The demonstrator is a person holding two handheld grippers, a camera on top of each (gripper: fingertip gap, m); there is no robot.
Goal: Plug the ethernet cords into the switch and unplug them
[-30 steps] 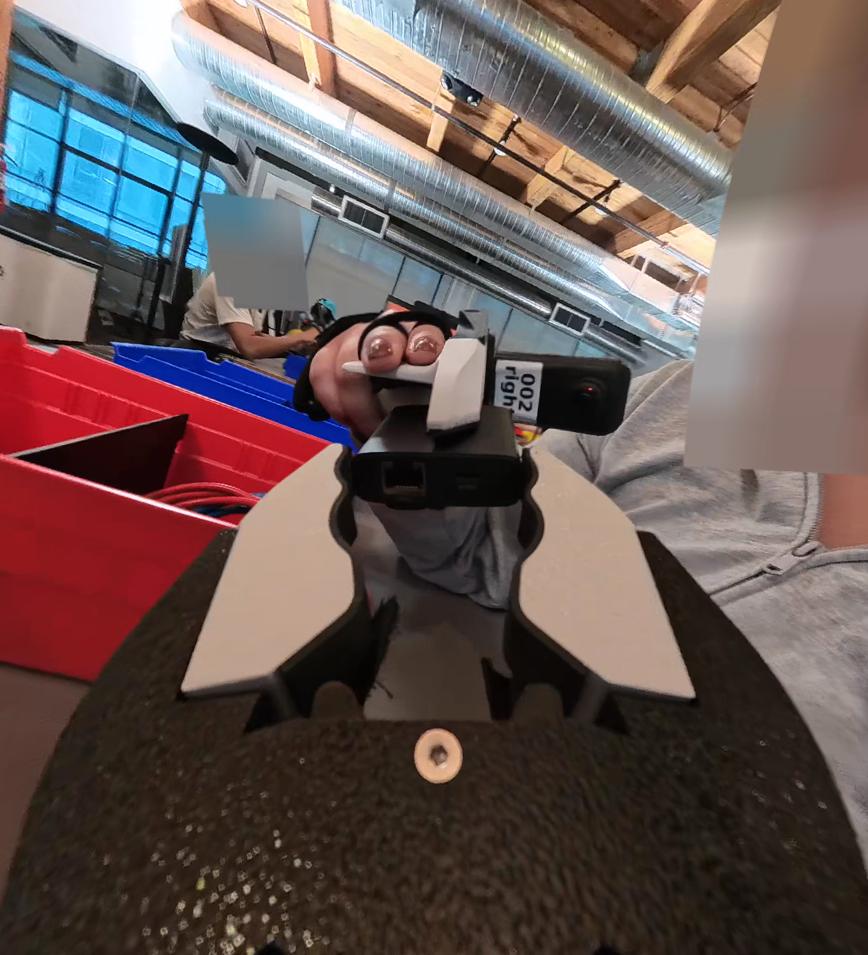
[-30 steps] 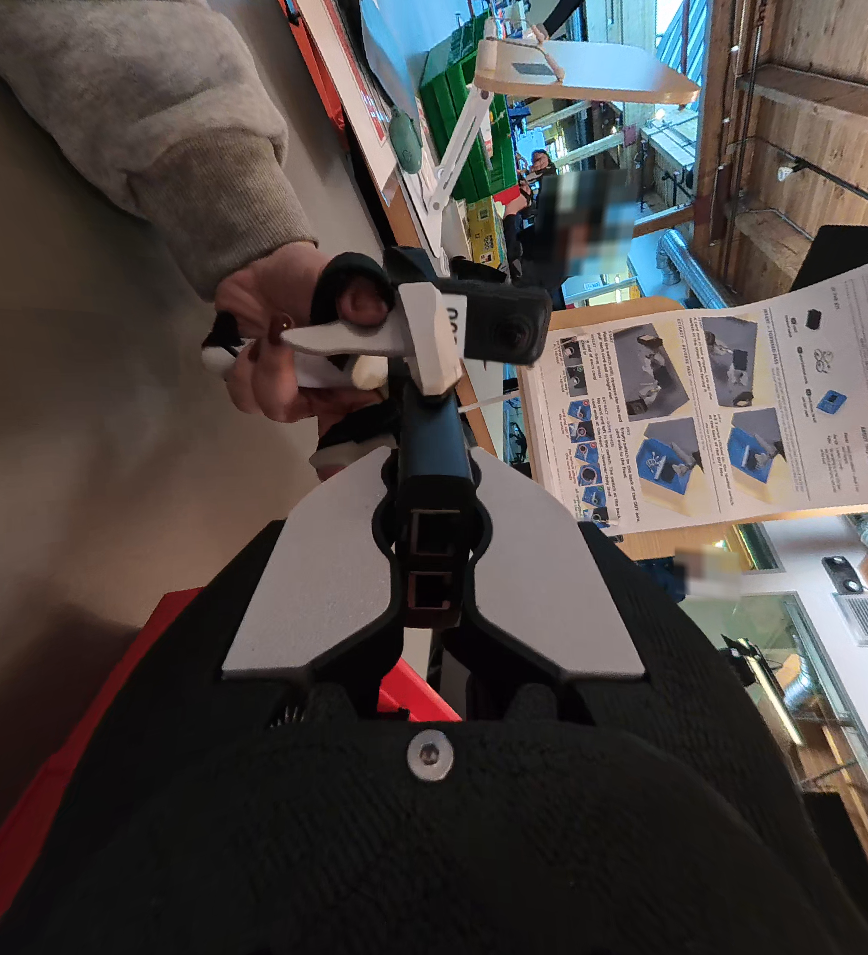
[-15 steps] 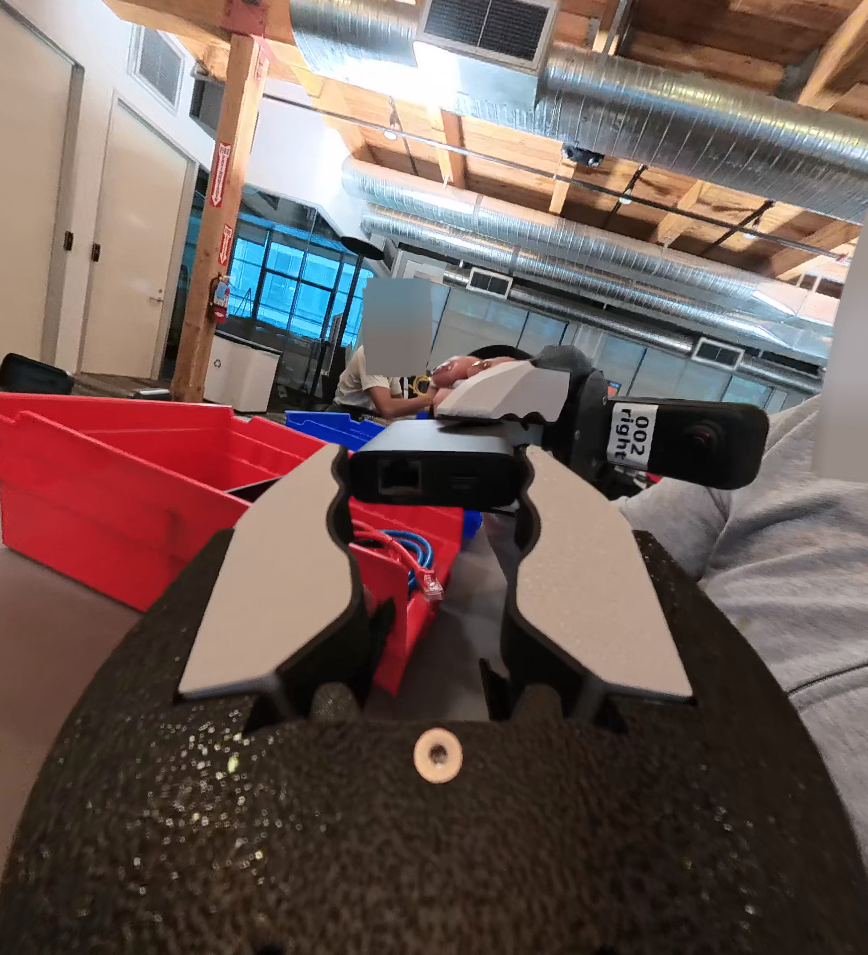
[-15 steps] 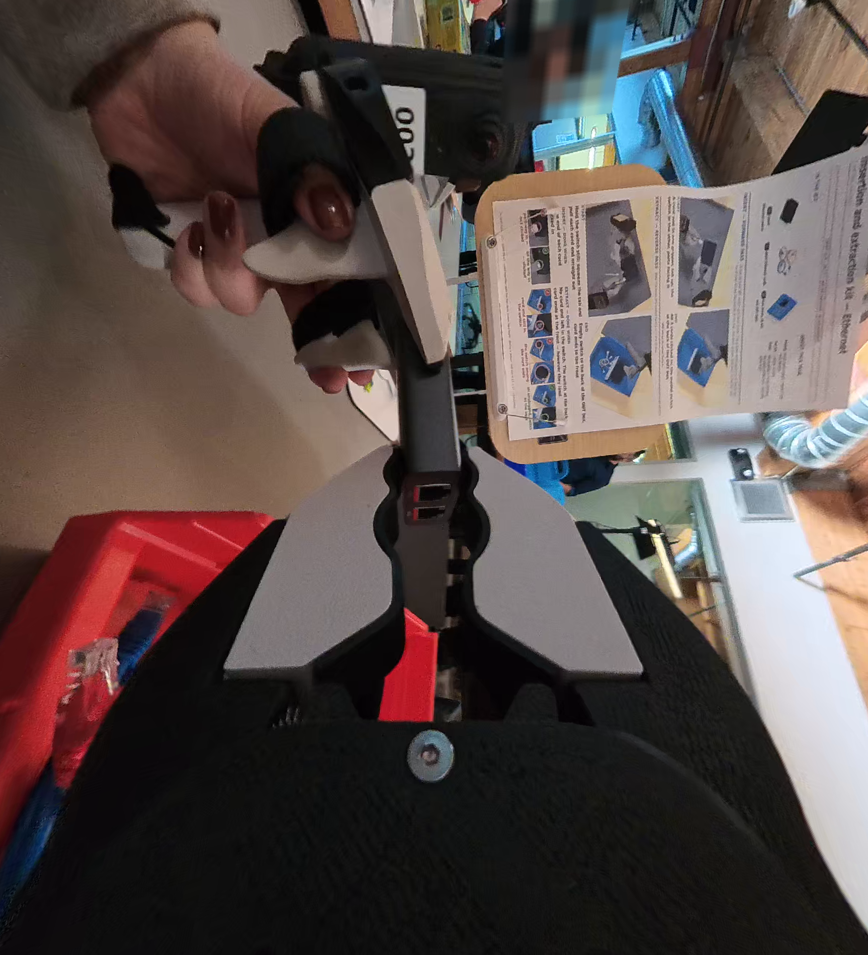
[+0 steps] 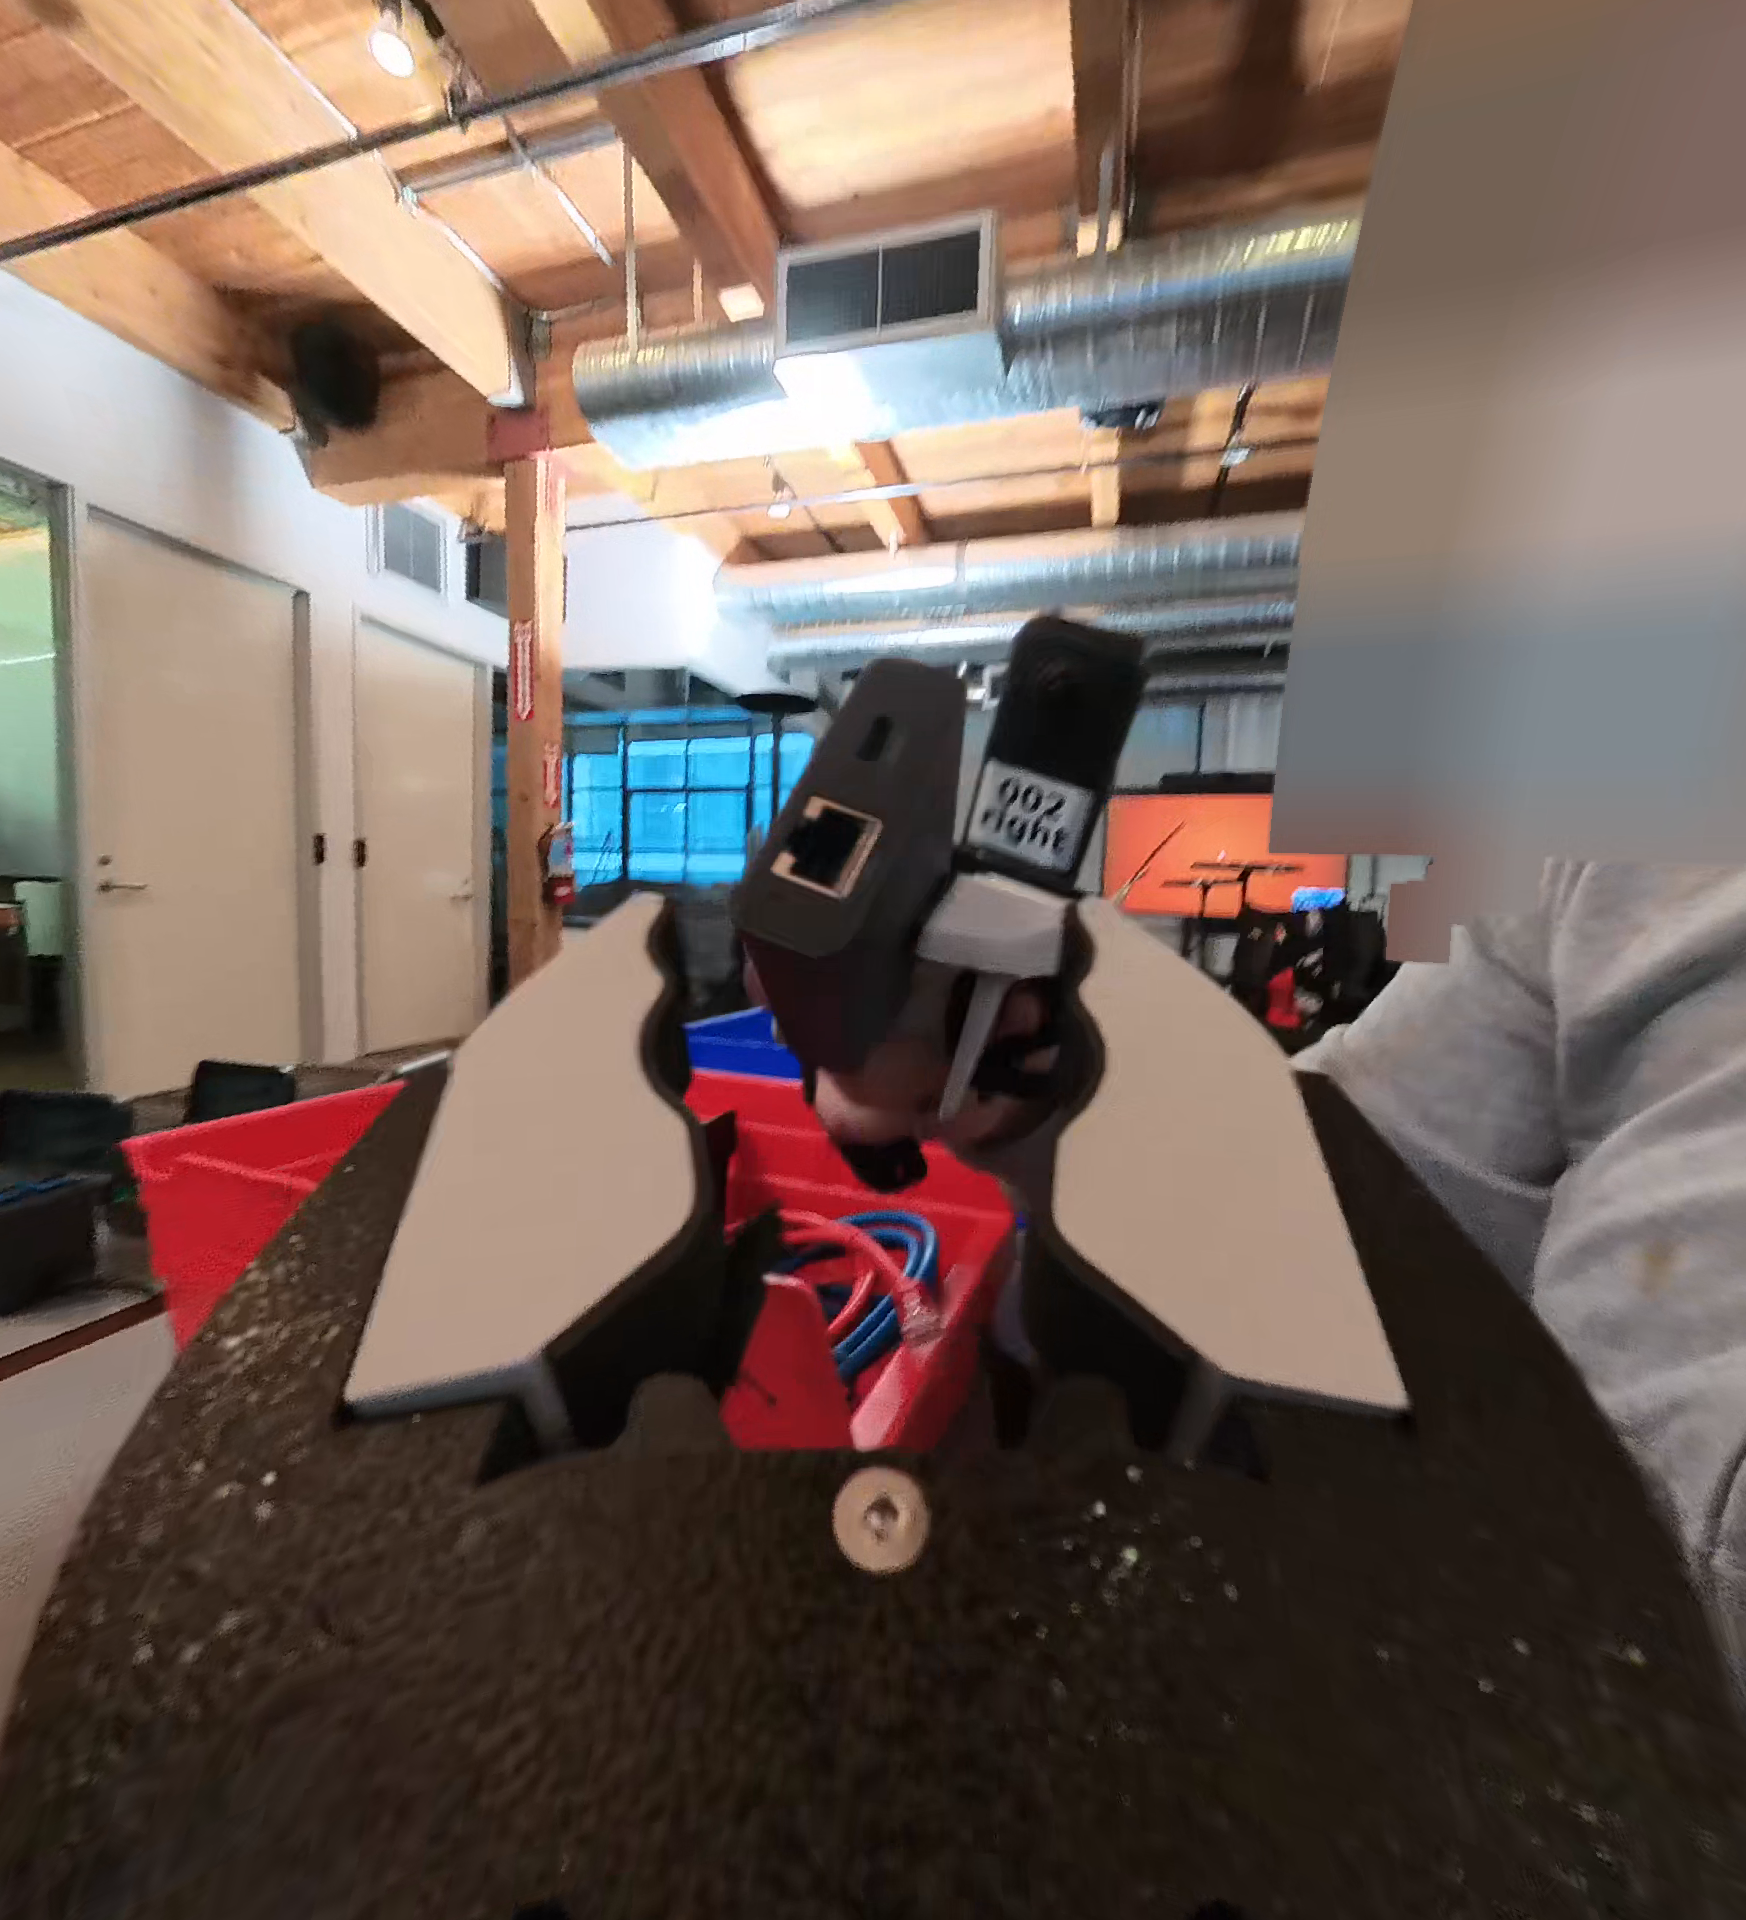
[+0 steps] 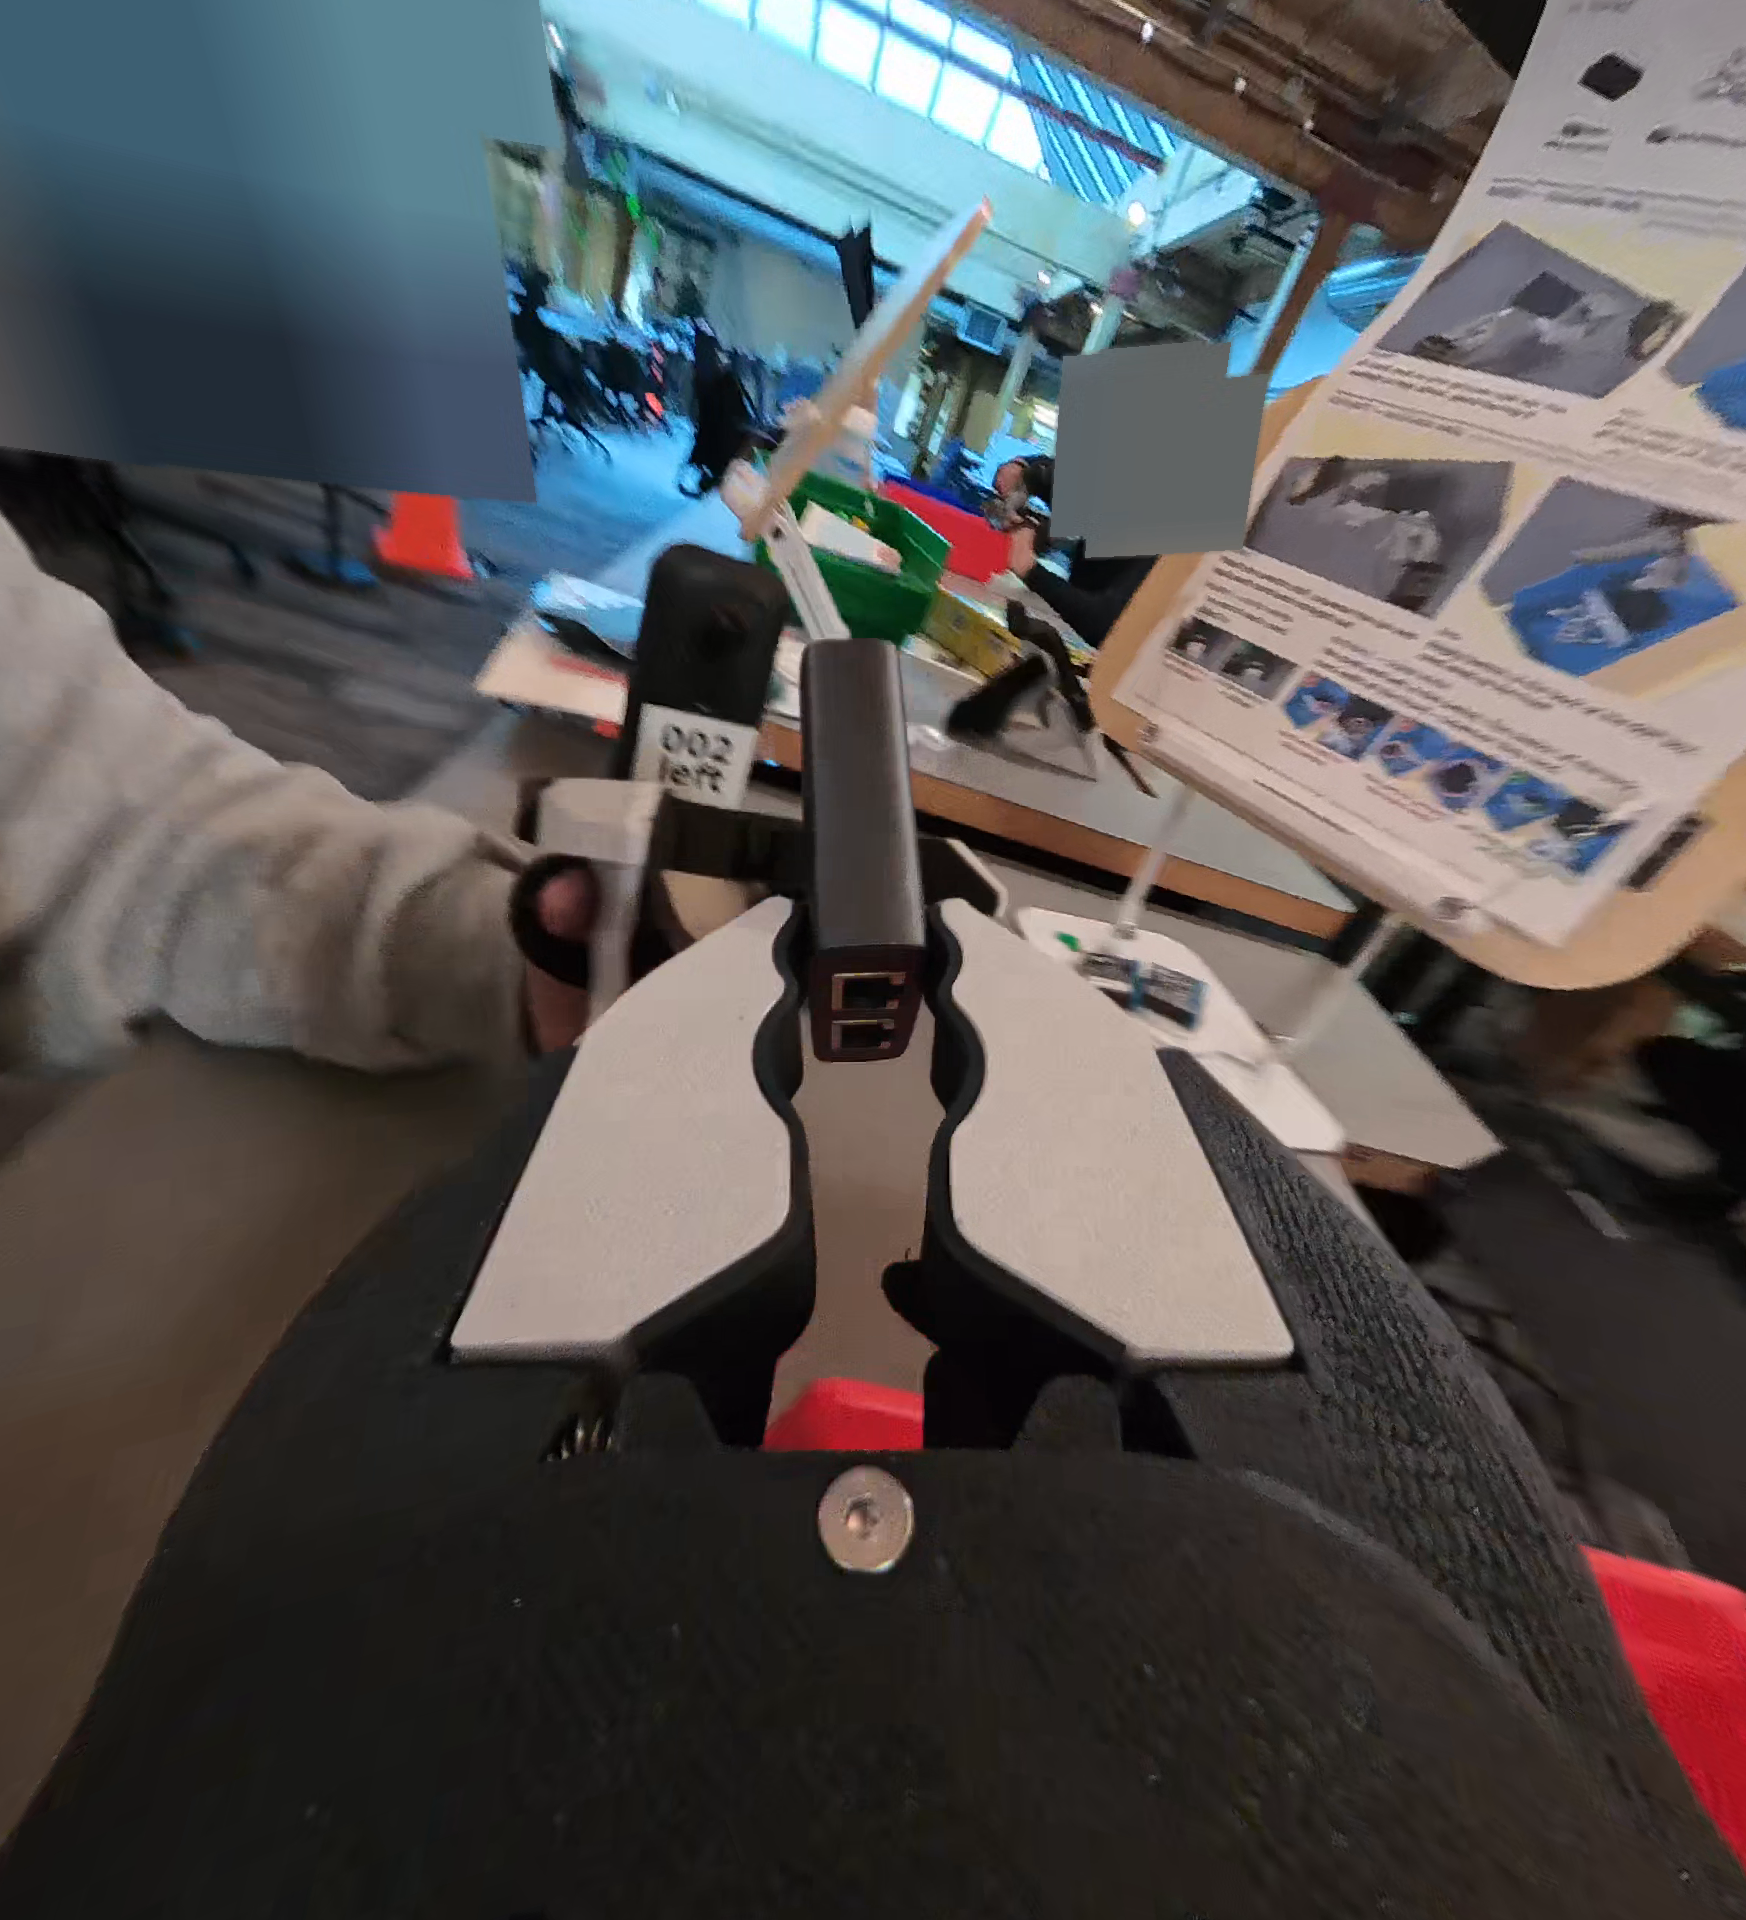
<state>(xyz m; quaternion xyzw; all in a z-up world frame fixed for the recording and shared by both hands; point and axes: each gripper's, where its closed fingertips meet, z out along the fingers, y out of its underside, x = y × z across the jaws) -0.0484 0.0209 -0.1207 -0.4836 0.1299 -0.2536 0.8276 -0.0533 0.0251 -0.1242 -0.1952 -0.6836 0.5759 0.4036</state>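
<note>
A small black box with network ports (image 6: 864,790) sits clamped between the fingers of my right gripper (image 6: 864,935), its two-port end facing the camera. In the left wrist view the same box (image 5: 848,862) hangs tilted just beyond my left gripper (image 5: 864,920), showing a single port. The left fingers (image 5: 578,1164) are spread wide and do not touch it. The right gripper's camera (image 5: 1056,748) and the hand holding it show behind the box. The left gripper's camera (image 6: 703,665) and its hand (image 6: 557,914) show to the left of the box in the right wrist view.
A red bin (image 5: 225,1174) with blue and red cables (image 5: 869,1278) stands below the left gripper, with a blue bin (image 5: 734,1039) behind it. A red bin edge (image 6: 1731,1683) is at lower right. A board with an instruction sheet (image 6: 1523,520) and a desk lamp (image 6: 869,343) stand beyond.
Both grippers gripped the box before. The left gripper has opened and let go; the box stays in the right gripper and has turned. Both views have swung round.
</note>
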